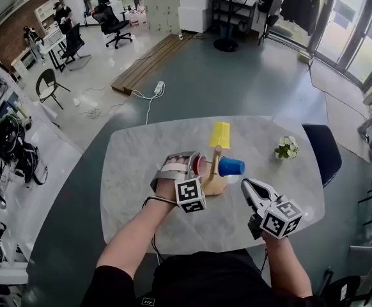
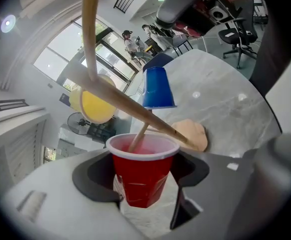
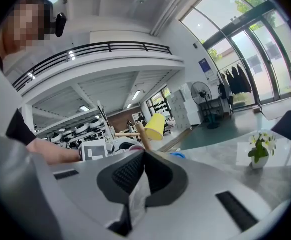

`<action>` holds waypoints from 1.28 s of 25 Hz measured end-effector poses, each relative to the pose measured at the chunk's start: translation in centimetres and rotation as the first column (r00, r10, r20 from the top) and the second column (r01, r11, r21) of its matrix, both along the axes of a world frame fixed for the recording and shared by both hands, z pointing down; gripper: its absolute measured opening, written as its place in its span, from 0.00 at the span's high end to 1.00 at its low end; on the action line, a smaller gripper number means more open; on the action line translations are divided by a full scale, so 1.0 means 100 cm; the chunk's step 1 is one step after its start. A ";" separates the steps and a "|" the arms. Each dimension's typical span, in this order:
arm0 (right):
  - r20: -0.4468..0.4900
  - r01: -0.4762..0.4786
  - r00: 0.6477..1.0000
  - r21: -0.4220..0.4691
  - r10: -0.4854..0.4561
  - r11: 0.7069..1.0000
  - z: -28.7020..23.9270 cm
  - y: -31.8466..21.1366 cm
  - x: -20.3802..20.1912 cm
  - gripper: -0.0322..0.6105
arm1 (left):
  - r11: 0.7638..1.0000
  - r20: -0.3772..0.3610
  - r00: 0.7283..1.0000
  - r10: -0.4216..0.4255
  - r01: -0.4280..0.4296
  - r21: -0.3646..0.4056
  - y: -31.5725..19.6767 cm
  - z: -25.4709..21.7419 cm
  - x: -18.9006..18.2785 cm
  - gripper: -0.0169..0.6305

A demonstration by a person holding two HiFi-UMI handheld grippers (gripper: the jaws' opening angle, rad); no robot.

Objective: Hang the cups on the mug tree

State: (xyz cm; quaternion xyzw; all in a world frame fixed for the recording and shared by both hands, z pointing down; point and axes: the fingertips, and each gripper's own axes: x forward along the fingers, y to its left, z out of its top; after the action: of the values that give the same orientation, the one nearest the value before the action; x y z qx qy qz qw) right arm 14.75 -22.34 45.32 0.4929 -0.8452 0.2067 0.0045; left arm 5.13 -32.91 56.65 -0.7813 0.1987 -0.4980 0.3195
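Note:
The wooden mug tree [image 1: 215,178] stands mid-table. A yellow cup [image 1: 220,135] sits upside down on its top and a blue cup [image 1: 231,166] hangs on its right peg. My left gripper [image 1: 194,165] is shut on a red cup [image 1: 201,165] at the tree's left side. In the left gripper view a slanting peg [image 2: 135,140] reaches into the mouth of the red cup [image 2: 143,171], with the blue cup [image 2: 157,87] and yellow cup [image 2: 96,104] behind it. My right gripper [image 1: 245,185] hovers right of the tree's base, shut and empty; its view shows the yellow cup [image 3: 155,125].
The marble table [image 1: 141,171] carries a small vase of flowers [image 1: 286,148] at its right, also in the right gripper view as the vase [image 3: 258,151]. A dark chair [image 1: 323,149] stands at the table's right edge. Chairs and cables lie on the floor beyond.

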 end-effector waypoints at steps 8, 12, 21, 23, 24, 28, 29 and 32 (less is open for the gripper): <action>-0.011 -0.022 1.000 -0.005 0.022 1.000 0.000 0.013 0.000 0.93 | 0.995 0.051 0.997 0.056 -0.060 0.075 0.004 -0.002 0.008 0.49; 0.000 -0.041 0.999 -0.020 0.041 0.999 0.006 0.016 0.003 0.93 | 0.991 0.091 0.992 0.087 -0.096 0.098 0.005 -0.001 0.012 0.49; 0.022 -0.050 0.998 -0.030 0.050 0.998 0.010 0.018 0.002 0.93 | 0.988 0.126 0.986 0.112 -0.124 0.094 0.014 0.001 0.017 0.49; 0.025 -0.050 0.998 -0.032 0.051 0.998 0.012 0.018 0.002 0.93 | 0.987 0.130 0.985 0.117 -0.130 0.097 0.015 0.000 0.017 0.48; 0.026 -0.050 0.998 -0.033 0.051 0.998 0.012 0.018 0.001 0.93 | 0.987 0.131 0.984 0.118 -0.131 0.096 0.015 0.000 0.017 0.48; 0.026 -0.051 0.998 -0.035 0.052 0.998 0.010 0.020 -0.001 0.93 | 0.988 0.133 0.984 0.116 -0.128 0.085 0.018 -0.001 0.017 0.47; 0.027 -0.052 0.998 -0.034 0.052 0.998 0.010 0.020 0.000 0.93 | 0.988 0.133 0.984 0.117 -0.129 0.083 0.019 -0.002 0.018 0.46; 0.034 -0.055 0.998 -0.031 0.056 0.998 0.008 0.021 -0.002 0.93 | 0.987 0.134 0.982 0.132 -0.143 0.071 0.023 -0.002 0.022 0.44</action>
State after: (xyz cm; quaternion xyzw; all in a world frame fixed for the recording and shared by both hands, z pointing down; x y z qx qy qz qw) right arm 14.59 -20.24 46.16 0.5124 -0.8279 0.2281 -0.0085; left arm 7.33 -30.62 56.42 -0.7459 0.1430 -0.5157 0.3965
